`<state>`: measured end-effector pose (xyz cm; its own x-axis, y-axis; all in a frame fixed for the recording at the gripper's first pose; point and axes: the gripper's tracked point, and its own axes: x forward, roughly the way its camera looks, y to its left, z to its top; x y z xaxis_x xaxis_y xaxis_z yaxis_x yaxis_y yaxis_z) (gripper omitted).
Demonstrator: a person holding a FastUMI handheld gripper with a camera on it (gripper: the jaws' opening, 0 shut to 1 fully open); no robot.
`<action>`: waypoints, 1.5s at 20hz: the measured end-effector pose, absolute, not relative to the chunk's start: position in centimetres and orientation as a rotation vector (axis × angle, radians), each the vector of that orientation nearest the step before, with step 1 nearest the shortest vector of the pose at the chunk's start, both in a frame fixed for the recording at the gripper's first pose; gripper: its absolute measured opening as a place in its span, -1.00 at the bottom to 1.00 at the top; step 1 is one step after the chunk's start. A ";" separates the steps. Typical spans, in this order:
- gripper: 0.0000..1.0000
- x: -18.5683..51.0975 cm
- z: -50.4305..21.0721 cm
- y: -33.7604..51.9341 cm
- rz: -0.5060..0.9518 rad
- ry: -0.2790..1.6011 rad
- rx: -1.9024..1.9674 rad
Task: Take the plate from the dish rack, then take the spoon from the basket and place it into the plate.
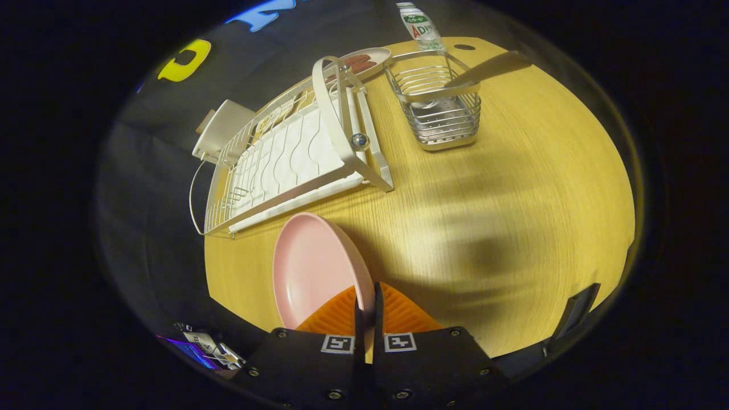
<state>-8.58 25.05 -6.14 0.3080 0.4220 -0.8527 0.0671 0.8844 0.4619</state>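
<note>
The wood-grain bench [512, 188] lay broad beneath. A white wire dish rack [290, 159] stood empty ahead-left of the tongs [364, 319]. They pinched the smooth pink plate [316, 267] by its rim, edge-on. The spoon [484, 71] leaned in the steel basket [441, 108], well ahead, slightly right.

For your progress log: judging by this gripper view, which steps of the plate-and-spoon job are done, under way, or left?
Done: the pink plate is out of the dish rack. Under way: the gripper is shut on the plate's rim, holding it on edge above the wooden table. Left: set the plate down, then take the spoon from the wire basket and place it in the plate.
</note>
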 end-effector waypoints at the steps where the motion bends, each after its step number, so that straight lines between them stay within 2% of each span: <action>1: -0.90 -8.7 -6.7 25.3 0.261 1.253 0.472; 6: -0.83 -8.5 -7.7 24.9 0.307 1.234 0.502; 10: -0.78 -7.3 -7.0 22.9 0.279 1.192 0.469; 12: -0.67 -6.8 -6.5 22.9 0.277 1.134 0.478; 13: -0.45 -6.4 -5.6 22.3 0.266 1.088 0.469; 17: -0.45 -5.3 -2.4 18.9 0.212 0.896 0.319; 21: -0.45 -5.0 -0.7 16.2 0.142 0.790 0.269; 23: -0.45 -4.2 0.9 15.7 0.169 0.662 0.252; 26: -0.45 -2.8 3.1 12.3 0.123 0.444 0.139; 30: -0.45 -1.4 3.6 10.1 0.110 0.313 0.097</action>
<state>-1.37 10.08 3.56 0.9455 0.1232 -0.3014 -0.0932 0.9893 0.1121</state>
